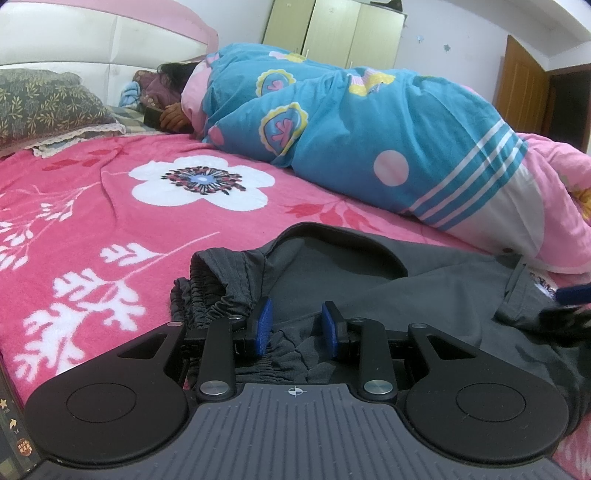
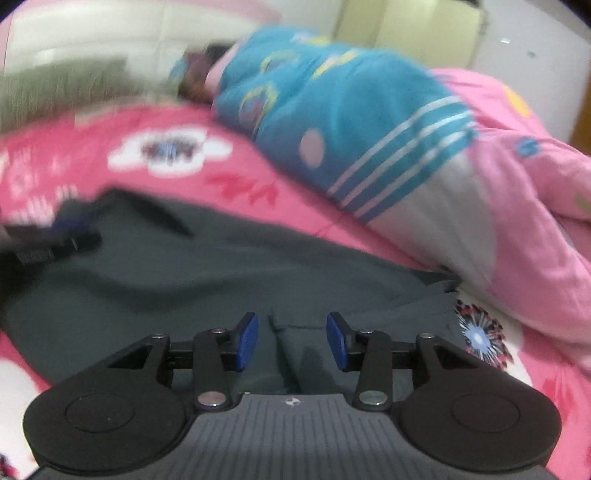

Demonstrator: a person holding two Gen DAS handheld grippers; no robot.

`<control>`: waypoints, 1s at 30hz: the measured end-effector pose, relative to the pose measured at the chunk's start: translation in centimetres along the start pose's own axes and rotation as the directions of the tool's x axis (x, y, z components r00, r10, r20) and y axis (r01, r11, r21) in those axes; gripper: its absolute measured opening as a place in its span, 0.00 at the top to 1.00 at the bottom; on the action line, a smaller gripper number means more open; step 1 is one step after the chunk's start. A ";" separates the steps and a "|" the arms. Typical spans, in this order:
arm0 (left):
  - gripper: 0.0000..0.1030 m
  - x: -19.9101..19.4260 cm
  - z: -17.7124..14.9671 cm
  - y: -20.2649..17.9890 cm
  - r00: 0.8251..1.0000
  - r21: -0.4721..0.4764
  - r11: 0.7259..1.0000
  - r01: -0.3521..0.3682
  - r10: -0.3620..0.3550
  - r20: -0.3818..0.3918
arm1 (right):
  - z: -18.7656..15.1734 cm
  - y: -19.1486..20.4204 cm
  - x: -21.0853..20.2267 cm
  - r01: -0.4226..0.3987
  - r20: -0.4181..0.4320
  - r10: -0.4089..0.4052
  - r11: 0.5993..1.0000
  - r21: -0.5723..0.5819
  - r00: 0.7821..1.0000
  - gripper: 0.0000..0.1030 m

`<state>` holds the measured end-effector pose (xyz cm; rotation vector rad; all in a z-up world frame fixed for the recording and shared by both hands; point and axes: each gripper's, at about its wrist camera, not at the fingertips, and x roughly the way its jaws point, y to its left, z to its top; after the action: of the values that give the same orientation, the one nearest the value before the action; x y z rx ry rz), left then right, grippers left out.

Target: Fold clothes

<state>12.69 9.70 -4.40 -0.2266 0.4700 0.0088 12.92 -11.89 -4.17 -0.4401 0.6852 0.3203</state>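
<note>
Dark grey trousers (image 1: 424, 291) lie spread on the pink flowered bed sheet (image 1: 110, 229), their elastic waistband (image 1: 207, 299) bunched up at the left. My left gripper (image 1: 297, 325) sits low at that waistband, and gathered folds of the fabric are pinched between its blue pads (image 1: 264, 325). In the blurred right wrist view the trousers (image 2: 184, 266) fill the middle. My right gripper (image 2: 291, 339) hangs over them, open, with a seam of the cloth below the gap and nothing pressed by its pads (image 2: 249, 339). The right gripper's blue tip (image 1: 570, 295) shows at the right edge of the left wrist view.
A person lies on the far side of the bed under a blue and pink quilt (image 1: 351, 122), a hand (image 1: 173, 116) showing near the headboard. A patterned pillow (image 1: 44, 103) sits far left. Behind stand a wardrobe (image 1: 332, 29) and a wooden door (image 1: 524, 81).
</note>
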 end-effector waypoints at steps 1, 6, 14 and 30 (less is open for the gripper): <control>0.72 0.0 0.0 0.0 1.000 0.001 1.000 -0.001 0.001 0.000 | 0.0 0.3 0.8 0.003 -0.024 -0.004 1.000 -0.026 1.000 0.58; 0.72 0.0 0.0 0.0 1.000 0.002 1.000 -0.002 0.002 0.000 | 0.0 0.6 3.6 0.030 -0.097 -0.038 0.996 -0.084 0.995 0.71; 0.72 0.0 -0.1 0.0 1.000 0.008 1.000 -0.005 0.005 0.000 | -2.2 -7.6 -1.7 0.031 0.101 -0.077 0.918 0.395 0.992 0.99; 0.72 0.1 -0.2 -0.2 1.000 0.027 1.000 -0.017 0.017 0.001 | -20.8 -19.4 -3.7 -0.107 0.143 -0.136 0.244 0.964 0.980 0.99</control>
<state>12.71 9.49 -4.56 -0.1965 0.4714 0.0191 7.31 -39.28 -10.56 0.8405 0.5497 -0.1464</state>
